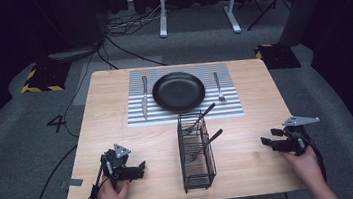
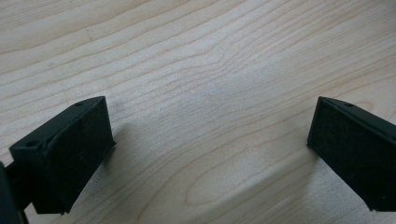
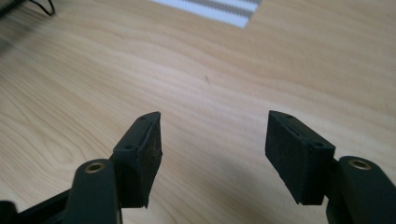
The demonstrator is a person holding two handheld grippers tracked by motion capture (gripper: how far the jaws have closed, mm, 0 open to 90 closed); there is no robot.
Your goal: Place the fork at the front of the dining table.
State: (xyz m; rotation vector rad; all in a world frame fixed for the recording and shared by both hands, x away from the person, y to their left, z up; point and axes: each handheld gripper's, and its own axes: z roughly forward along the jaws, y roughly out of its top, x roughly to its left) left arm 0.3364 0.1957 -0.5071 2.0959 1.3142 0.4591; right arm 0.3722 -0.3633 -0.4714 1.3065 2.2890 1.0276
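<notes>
A black plate (image 1: 178, 90) sits on a striped placemat (image 1: 231, 107) at the far middle of the wooden table (image 1: 257, 165). A knife (image 1: 144, 99) lies left of the plate and a fork (image 1: 218, 85) lies right of it. Nearer me stands a black wire basket (image 1: 198, 177) with two utensils (image 1: 205, 144) leaning in it. My left gripper (image 1: 141, 169) (image 2: 210, 149) rests low over bare wood left of the basket, jaws wide open and empty. My right gripper (image 1: 268, 136) (image 3: 215, 140) is right of the basket, pointing toward it, open with nothing between its fingers.
The placemat's near corner (image 3: 219, 9) shows ahead of the right gripper. Bare wood lies on both sides of the basket. Beyond the table are grey carpet, cables (image 1: 123, 45) and white desk legs (image 1: 194, 7).
</notes>
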